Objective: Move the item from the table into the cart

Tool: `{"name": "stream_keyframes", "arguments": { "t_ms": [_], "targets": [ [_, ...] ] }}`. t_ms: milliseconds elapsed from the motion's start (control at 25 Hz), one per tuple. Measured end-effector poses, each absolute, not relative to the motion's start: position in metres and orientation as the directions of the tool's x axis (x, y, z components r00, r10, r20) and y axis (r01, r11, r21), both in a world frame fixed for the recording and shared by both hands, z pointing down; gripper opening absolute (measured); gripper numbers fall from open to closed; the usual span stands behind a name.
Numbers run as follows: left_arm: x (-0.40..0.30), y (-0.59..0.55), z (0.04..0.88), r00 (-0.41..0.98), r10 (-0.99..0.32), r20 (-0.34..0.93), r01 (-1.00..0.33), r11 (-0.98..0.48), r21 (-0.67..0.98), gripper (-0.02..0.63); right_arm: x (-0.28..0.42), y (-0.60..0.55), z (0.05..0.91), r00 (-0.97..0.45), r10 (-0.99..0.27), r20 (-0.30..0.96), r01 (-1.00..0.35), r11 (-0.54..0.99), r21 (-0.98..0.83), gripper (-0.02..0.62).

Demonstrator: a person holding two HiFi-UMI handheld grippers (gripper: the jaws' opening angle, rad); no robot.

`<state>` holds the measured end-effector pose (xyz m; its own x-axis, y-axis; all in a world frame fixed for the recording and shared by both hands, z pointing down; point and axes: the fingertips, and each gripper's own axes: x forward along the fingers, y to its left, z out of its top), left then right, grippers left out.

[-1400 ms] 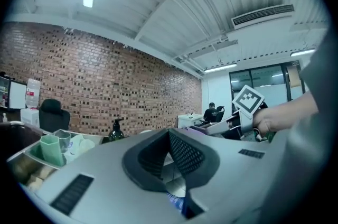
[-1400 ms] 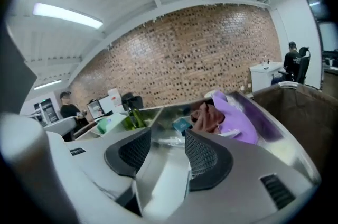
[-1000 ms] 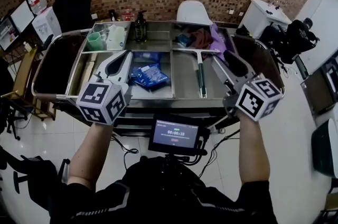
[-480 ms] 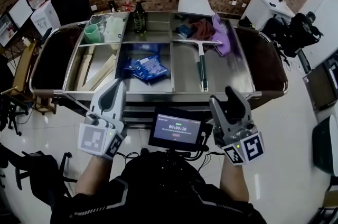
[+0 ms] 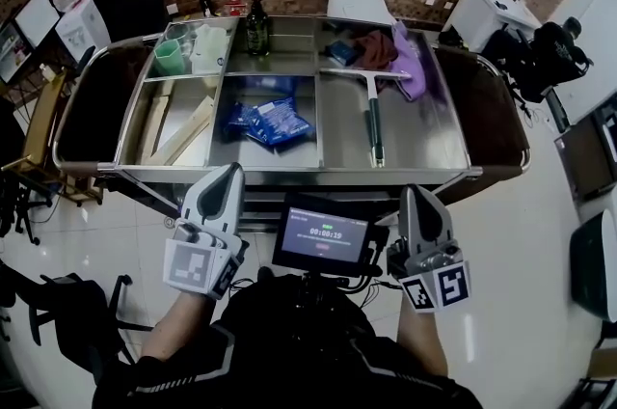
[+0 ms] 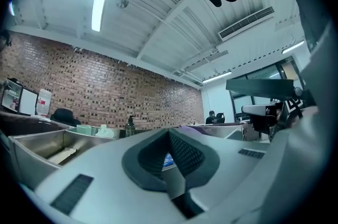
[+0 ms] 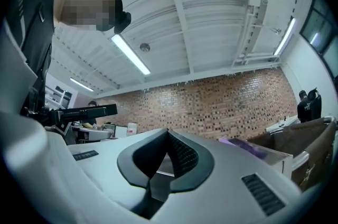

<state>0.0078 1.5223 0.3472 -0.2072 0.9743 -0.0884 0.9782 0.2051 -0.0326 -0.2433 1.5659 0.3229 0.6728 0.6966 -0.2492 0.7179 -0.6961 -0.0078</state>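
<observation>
Grippers flank a small dark screen point(image 5: 325, 241), both held just off the near edge of the compartmented stainless-steel cart point(image 5: 424, 137). Neither touches it. We see the left gripper point(image 5: 229, 176) left of that edge's middle, its jaws pressed together at the tips with nothing between them. The right gripper point(image 5: 415, 197) sits off the same edge, toward the near right corner. Its jaws have just been closing and now meet, also empty.

Everything loose that we can see lies in the cart. A heap of crinkled blue plastic packets point(image 5: 275, 121) rests in the near middle compartment. A long-handled squeegee with a metal blade point(image 5: 372, 122) lies in the right compartment, its handle pointing at the near edge. Pale wooden slats point(image 5: 178, 132) lean in the near left compartment. Along the far edge stand a green cup point(image 5: 170, 62) and a dark pump bottle point(image 5: 255, 29). A red cloth point(image 5: 374, 48) and a purple cloth point(image 5: 410, 60) are bunched toward the far right corner. Which of these is the task's item we cannot tell.
</observation>
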Motion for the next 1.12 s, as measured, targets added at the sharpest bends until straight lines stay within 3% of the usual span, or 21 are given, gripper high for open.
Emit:
{"name": "stream_keyframes", "arguments": {
  "t_ms": [1120],
  "targets": [
    [0.0141,1.5289,0.3478,-0.217,0.971,-0.098,0.976,0.217,-0.011,0.0,-0.2403,1.5703,0.3266,0.68,0.702,-0.212,0.716,-0.698,-0.012,0.002]
  ]
}}
